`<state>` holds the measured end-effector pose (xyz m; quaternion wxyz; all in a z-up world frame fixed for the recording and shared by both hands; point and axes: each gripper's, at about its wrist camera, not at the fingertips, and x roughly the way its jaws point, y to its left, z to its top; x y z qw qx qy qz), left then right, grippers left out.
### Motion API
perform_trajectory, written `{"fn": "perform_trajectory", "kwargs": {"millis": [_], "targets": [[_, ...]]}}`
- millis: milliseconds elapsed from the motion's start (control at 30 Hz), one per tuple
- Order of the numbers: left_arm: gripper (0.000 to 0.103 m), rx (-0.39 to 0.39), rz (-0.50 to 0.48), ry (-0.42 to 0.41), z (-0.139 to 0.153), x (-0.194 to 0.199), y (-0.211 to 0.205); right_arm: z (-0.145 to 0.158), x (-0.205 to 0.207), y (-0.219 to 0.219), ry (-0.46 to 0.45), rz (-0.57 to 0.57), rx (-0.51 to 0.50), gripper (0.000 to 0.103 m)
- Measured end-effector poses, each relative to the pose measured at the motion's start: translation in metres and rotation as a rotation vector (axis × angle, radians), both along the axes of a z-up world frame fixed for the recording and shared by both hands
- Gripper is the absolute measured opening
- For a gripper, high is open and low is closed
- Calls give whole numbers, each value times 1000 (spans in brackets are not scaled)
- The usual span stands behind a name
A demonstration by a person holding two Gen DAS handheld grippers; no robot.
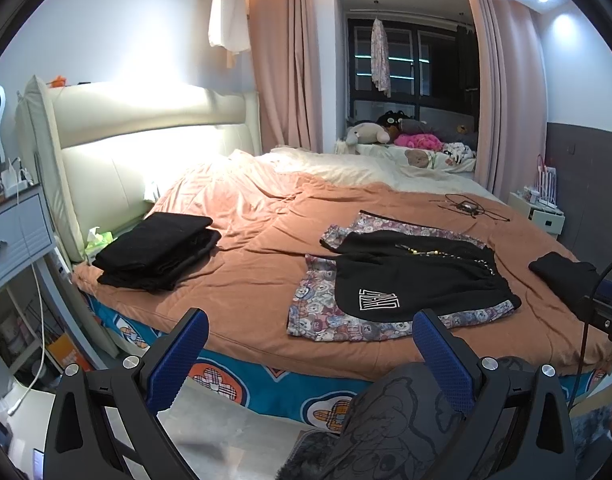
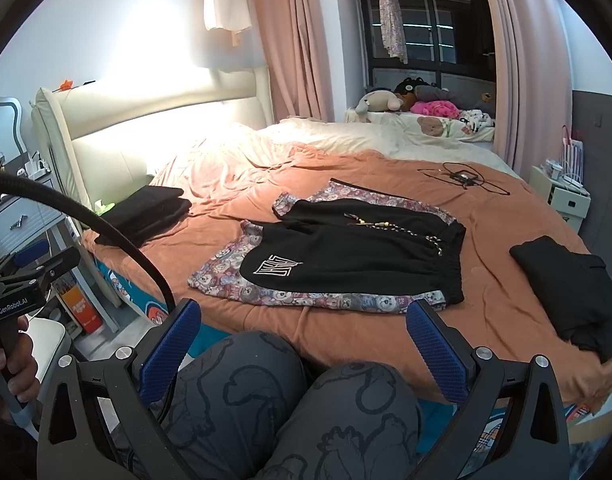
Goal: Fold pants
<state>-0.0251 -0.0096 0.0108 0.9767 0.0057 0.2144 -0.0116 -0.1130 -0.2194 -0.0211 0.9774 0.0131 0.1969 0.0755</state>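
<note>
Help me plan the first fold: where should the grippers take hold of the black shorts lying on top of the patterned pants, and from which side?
Probably grip the black shorts at the elastic waistband, coming in low from the near bed edge. That end is thick, gathered and turned toward the open right gripper; the leg hems lie flat on the patterned pants.

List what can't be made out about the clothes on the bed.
- Bear-print patterned garment: middle hidden in both views under the black shorts with white logo.
- Folded black stack by the headboard: piece count unclear.
- Black garment at the bed's right: type unclear; cut off by left view's edge.
</note>
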Motion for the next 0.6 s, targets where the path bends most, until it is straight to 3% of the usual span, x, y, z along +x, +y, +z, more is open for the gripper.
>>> {"fn": "perform_trajectory", "kwargs": {"millis": [600], "targets": [[103, -24, -3, -21, 6, -13, 7, 0, -6, 3, -1, -21, -7, 103]]}}
